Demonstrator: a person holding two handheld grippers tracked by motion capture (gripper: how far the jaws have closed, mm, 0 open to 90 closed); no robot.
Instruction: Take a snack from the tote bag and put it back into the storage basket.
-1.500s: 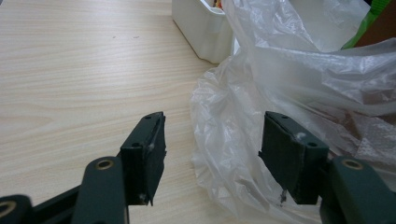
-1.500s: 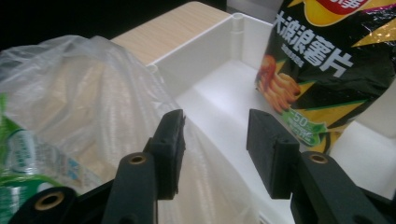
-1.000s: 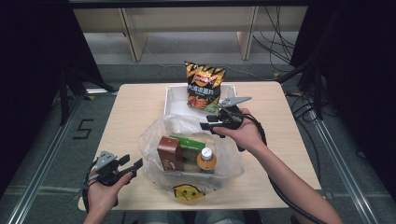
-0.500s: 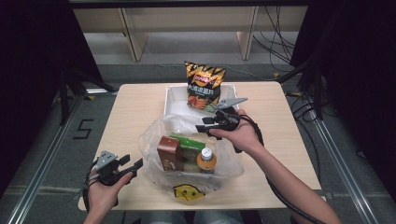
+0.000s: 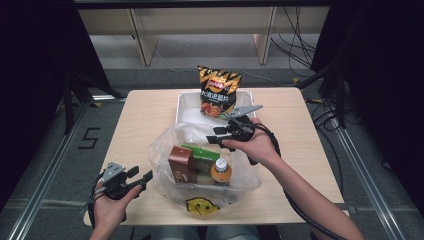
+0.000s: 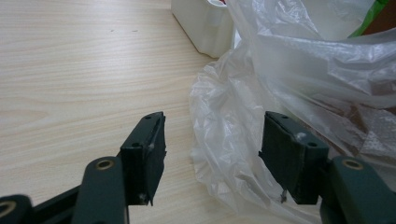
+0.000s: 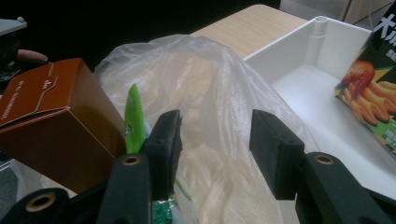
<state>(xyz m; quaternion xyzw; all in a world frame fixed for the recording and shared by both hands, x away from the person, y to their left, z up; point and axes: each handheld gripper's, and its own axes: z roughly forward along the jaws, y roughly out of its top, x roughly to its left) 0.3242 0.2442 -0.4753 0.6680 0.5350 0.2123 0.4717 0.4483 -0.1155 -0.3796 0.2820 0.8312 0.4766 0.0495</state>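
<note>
A clear plastic bag (image 5: 200, 150) lies mid-table and holds a brown box (image 5: 179, 162), a green packet (image 5: 200, 152) and a bottle with an orange cap (image 5: 220, 169). My right gripper (image 5: 218, 136) hovers over the bag's far rim. It is open, and in the right gripper view (image 7: 215, 135) a raised fold of the bag (image 7: 210, 93) stands between its jaws, with the brown box (image 7: 51, 112) to the left. My left gripper (image 5: 141, 178) is open at the bag's left side. In the left gripper view (image 6: 212, 154) the crumpled bag edge (image 6: 224, 121) reaches in between the jaws.
A white bin (image 5: 187, 107) stands behind the bag with a chips bag (image 5: 219, 92) upright in it. A yellow smiley print (image 5: 202, 206) shows at the bag's front. Bare wood table (image 5: 135, 125) spreads out on the left and right. The near table edge is close to my left hand.
My right gripper has moved slightly left and nearer, down onto the bag's far rim. The left gripper has stayed put.
</note>
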